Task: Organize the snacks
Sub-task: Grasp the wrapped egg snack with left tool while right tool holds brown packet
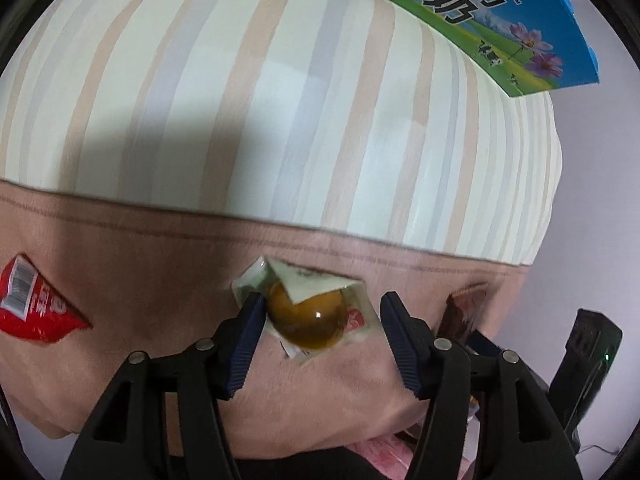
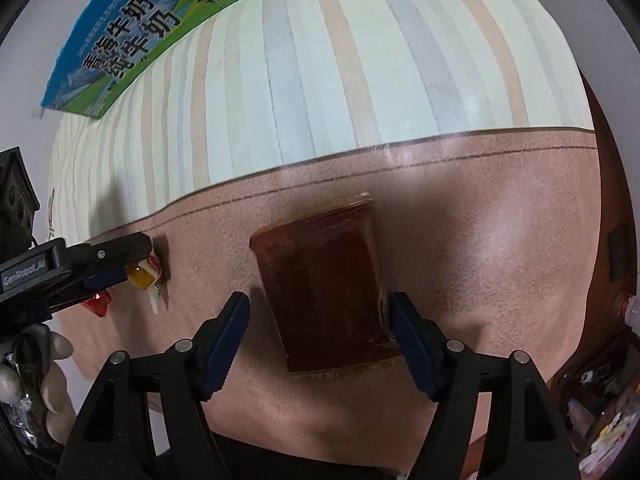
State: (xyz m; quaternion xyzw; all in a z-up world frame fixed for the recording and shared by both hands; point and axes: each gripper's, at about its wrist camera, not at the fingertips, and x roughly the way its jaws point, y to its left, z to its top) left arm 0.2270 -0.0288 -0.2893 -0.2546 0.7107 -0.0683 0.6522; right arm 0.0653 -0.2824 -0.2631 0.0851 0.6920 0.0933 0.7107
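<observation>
Three snacks lie loose on the surface (image 1: 120, 312): left tool (image 1: 320, 312) apart around the jelly cup (image 1: 306, 316), right tool (image 2: 318, 308) apart around the brown packet (image 2: 324, 292), red packet (image 1: 36, 304) untouched.

Between my left fingers (image 1: 244, 344) I see a shiny clear plastic pack (image 1: 304, 312). Between my right ones lies a glossy brown packet (image 2: 324, 296) on matt, soft-looking cloth (image 2: 480, 240).
</observation>
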